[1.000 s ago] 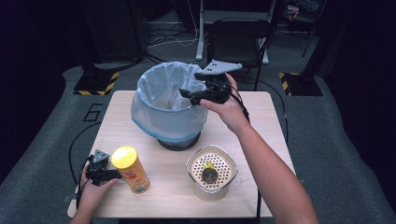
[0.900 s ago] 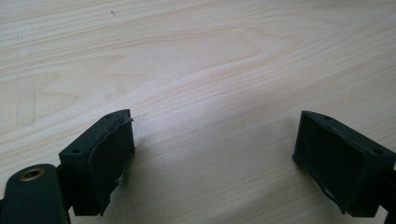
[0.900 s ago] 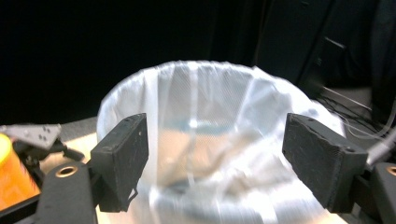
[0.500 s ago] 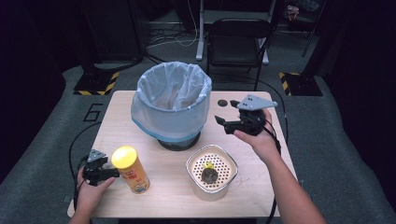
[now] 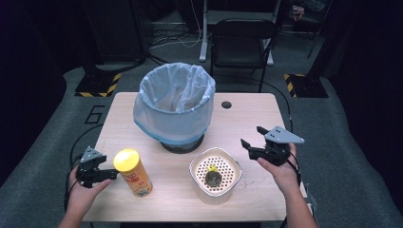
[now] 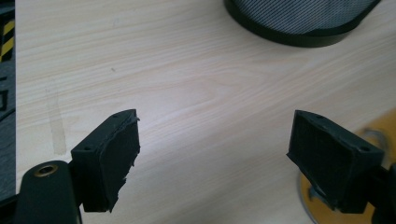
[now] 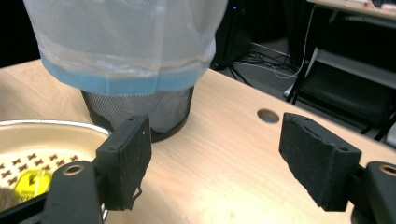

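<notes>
A yellow-lidded can stands upright near the table's front left. My left gripper is just left of it and open. Its jaws have just been closing, with only bare table between them; the can shows blurred behind one jaw. A bag-lined mesh bin stands mid-table. In front of it sits a white strainer bowl holding a yellow scrap and a grey lump. My right gripper hovers right of the bowl, open and empty, its jaws having just closed a little, facing the bin.
A round cable hole lies in the table behind the right gripper's line. A black chair stands beyond the far edge. Cables trail off the table's left and right sides. The strainer bowl's rim is close to the right gripper's left jaw.
The right hand has swung from above the bin's rim to the right and down, ending low beside the strainer bowl. The left gripper has stayed by the can.
</notes>
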The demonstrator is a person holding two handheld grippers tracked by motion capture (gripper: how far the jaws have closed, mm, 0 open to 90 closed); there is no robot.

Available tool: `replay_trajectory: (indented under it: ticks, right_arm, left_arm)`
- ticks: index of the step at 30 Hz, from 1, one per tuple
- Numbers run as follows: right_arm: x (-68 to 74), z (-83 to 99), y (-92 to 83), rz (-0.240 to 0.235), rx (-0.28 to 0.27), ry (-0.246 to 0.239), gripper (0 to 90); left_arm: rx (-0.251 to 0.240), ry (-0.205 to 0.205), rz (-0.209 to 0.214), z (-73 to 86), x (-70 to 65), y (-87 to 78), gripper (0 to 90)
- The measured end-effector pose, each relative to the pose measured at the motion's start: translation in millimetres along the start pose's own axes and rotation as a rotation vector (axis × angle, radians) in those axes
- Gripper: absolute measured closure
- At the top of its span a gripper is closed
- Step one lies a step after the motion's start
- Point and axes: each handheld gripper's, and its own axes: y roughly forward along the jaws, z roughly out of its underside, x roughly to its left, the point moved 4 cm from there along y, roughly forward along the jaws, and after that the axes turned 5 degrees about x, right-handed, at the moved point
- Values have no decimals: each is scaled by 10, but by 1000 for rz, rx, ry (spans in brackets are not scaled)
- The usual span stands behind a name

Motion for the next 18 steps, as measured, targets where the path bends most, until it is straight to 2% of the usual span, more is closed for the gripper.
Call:
replay_trajectory:
  ticks: [1, 3, 4, 6, 10, 12, 13, 15, 18]
  right_arm:
    - [-15, 126, -12, 5, 3, 31, 251]
    - [-36, 203, -12, 11, 3, 51, 251]
    - [-36, 203, -12, 11, 3, 51, 251]
    - [-73, 292, 6, 22, 17, 58, 251]
    - [-117, 370, 26, 26, 33, 81, 242]
    - [-139, 393, 39, 29, 38, 89, 240]
    - [-145, 404, 44, 26, 39, 92, 240]
    - [-158, 426, 48, 27, 42, 99, 240]
    - [-174, 447, 55, 25, 43, 104, 240]
  left_arm:
    - [-13, -3, 12, 19, -28, -46, 162]
    - [-16, 0, 13, 32, -40, -67, 162]
    - [-6, 0, 23, 48, -54, -93, 162]
    - [-15, 1, 24, 75, -81, -126, 162]
    - [-24, 5, 55, 140, -124, -239, 162]
    - [-41, -14, 77, 173, -139, -263, 163]
    - [-32, -10, 89, 193, -134, -287, 163]
    - [-36, -27, 116, 232, -147, -327, 163]
    - [-46, -11, 140, 287, -180, -412, 161]
